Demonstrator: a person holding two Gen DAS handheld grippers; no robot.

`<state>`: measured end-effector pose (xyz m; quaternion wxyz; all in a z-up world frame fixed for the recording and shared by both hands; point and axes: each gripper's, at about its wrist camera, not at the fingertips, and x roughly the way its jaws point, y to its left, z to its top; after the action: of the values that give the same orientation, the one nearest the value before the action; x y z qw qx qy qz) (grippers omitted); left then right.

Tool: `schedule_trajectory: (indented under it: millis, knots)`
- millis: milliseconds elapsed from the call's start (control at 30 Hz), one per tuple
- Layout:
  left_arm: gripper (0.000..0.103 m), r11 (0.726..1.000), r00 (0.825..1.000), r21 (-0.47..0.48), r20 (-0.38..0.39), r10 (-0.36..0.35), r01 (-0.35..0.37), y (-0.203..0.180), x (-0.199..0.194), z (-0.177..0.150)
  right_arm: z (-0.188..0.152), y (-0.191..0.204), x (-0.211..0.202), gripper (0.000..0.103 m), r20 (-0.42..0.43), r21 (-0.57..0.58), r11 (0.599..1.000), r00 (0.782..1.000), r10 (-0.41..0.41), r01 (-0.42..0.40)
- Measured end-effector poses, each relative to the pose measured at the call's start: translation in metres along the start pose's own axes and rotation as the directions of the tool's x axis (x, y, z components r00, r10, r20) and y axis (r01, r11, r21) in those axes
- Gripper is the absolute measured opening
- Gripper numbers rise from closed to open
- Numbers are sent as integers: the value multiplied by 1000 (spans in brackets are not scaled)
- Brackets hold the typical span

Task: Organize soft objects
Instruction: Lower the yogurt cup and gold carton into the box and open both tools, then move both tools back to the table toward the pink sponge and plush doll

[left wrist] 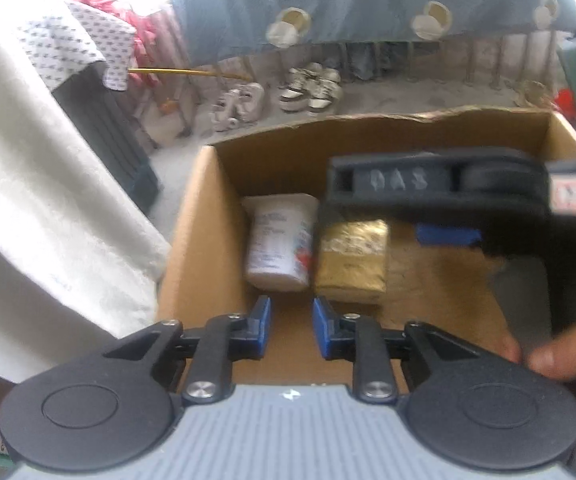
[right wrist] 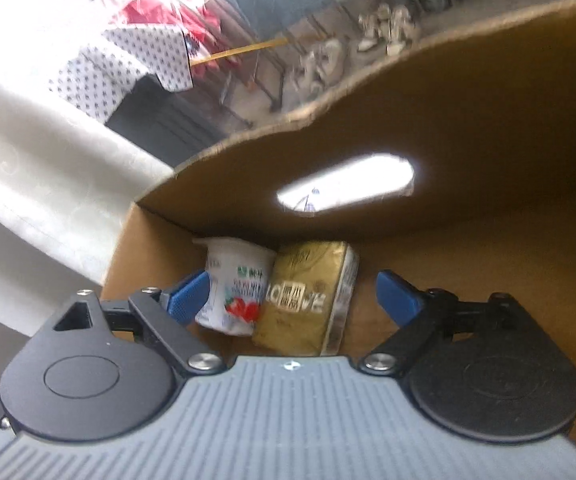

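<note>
Sitting in the box [right wrist: 467, 100], far left corner: white pouch [right wrist: 236, 284] touching gold pack [right wrist: 307, 300]. Right tongs [right wrist: 293, 292] spread wide above both, gripping nothing. Left tongs [left wrist: 291, 330] narrowly parted, empty, over box's near edge.

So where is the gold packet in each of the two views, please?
Left wrist view: gold packet lies centre, on the box floor, just right of the white strawberry pouch.
Right wrist view: gold packet lies centre, again right of that pouch.
Shared landmark: the cardboard box's back wall.
</note>
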<state>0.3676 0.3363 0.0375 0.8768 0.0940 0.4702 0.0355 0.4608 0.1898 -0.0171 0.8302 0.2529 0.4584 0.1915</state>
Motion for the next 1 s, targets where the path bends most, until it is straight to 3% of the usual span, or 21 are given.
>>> schedule_trajectory:
  millis: [100,167,200,233,333,400,433,700,900,1000]
  knots:
    - [23,1000,999,5,-16,-31,31,-8,1,-1,-1,-6,-8,89,30,11,994,994,-108,108]
    - [23,1000,999,6,-22,-30,30,-11,6,-1,-1,-15,-4,57,-21,40,994,994,-104,105]
    - [23,999,999,7,-24,-36,36,-13,8,0,-1,-20,1,33,-56,67,994,995,-83,87]
    - [23,999,999,8,-24,-49,49,-15,10,0,-3,-23,5,24,-81,89,993,994,-68,75]
    - [23,991,989,11,-57,-133,134,-20,18,0,-1,-21,8,23,-76,83,995,996,-54,60]
    - [13,985,982,-2,-87,-169,170,-23,27,0,0,-17,9,23,-66,52,997,996,-59,62]
    - [8,988,984,-16,-88,-154,153,-24,32,0,0,-16,12,23,-69,50,997,996,-48,51]
    - [8,989,993,-102,-47,-111,106,-29,54,17,-3,-12,15,25,-70,73,997,997,-12,18]
    - [10,996,995,-63,-67,-71,67,-39,45,30,-2,-11,2,25,-5,68,997,999,-38,38]
    - [13,1000,997,-13,-76,-24,23,-41,20,28,2,-3,-16,25,52,28,999,999,14,-16]
